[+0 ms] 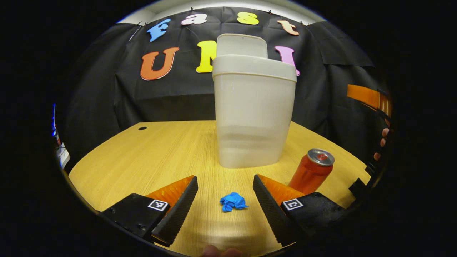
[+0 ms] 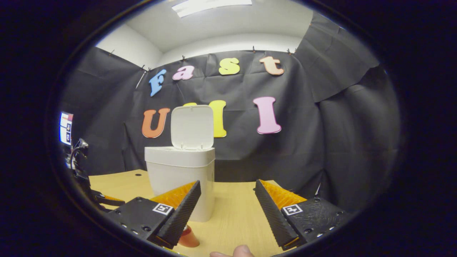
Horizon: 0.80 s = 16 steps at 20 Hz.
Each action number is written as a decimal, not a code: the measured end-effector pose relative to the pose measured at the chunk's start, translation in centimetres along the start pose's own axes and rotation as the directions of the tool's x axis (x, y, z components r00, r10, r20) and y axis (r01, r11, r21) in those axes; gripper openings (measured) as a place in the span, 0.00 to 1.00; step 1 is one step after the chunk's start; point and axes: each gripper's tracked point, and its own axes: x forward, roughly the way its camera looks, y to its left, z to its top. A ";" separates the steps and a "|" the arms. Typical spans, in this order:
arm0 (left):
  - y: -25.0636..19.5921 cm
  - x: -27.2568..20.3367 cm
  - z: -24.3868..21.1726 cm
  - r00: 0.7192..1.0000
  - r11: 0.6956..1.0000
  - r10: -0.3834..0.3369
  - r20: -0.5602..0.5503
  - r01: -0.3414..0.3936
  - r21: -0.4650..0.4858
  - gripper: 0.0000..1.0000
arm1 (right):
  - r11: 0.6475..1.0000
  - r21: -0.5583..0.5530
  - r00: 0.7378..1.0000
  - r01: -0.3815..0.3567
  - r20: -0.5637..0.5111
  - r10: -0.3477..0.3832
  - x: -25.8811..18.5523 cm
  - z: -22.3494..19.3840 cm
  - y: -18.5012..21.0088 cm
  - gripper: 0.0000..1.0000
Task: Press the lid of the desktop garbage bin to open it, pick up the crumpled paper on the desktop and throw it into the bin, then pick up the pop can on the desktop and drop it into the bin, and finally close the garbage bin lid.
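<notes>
one pop can (image 1: pixel 311 171) stands beside the open bin (image 1: pixel 254 110).

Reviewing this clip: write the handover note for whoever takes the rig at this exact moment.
Left gripper: open, empty, fingers either side of the crumpled paper, not touching it.
Right gripper: open, empty, held off to the side.
Bin stands on the desk, lid up. Pop can is upright beside the bin.
Done: lid opened.
Left: grasp and bin the paper, then the can, then close the lid.
</notes>
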 end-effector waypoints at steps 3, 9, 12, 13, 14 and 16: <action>-0.3 0.0 -1.6 0.999 1.000 0.003 -0.043 -0.004 -0.018 1.00 | 1.000 0.004 1.000 -0.014 0.004 0.014 -0.1 -0.4 0.0 0.95; -0.6 0.8 -3.2 0.996 1.000 0.012 -0.088 -0.013 -0.005 1.00 | 0.999 0.018 0.999 -0.028 -0.033 0.028 -0.1 -2.6 0.0 0.95; -0.5 1.1 -3.8 0.994 1.000 0.016 -0.110 -0.017 -0.009 0.95 | 1.000 0.015 0.999 -0.011 -0.043 0.012 -0.2 -3.2 -0.6 0.97; -0.6 1.2 -3.9 0.993 1.000 0.017 -0.117 -0.018 -0.008 0.93 | 1.000 0.015 0.999 -0.008 -0.043 0.009 -0.2 -3.4 -0.6 0.95; -0.6 1.2 -4.3 0.992 1.000 0.013 -0.129 -0.014 -0.012 0.87 | 1.000 0.018 0.999 -0.008 -0.045 0.008 -0.2 -3.4 -0.6 0.95; -0.9 1.4 -5.0 0.987 1.000 0.008 -0.158 -0.011 -0.020 0.82 | 1.000 0.024 0.999 -0.008 -0.050 0.009 0.0 -3.6 -0.7 0.95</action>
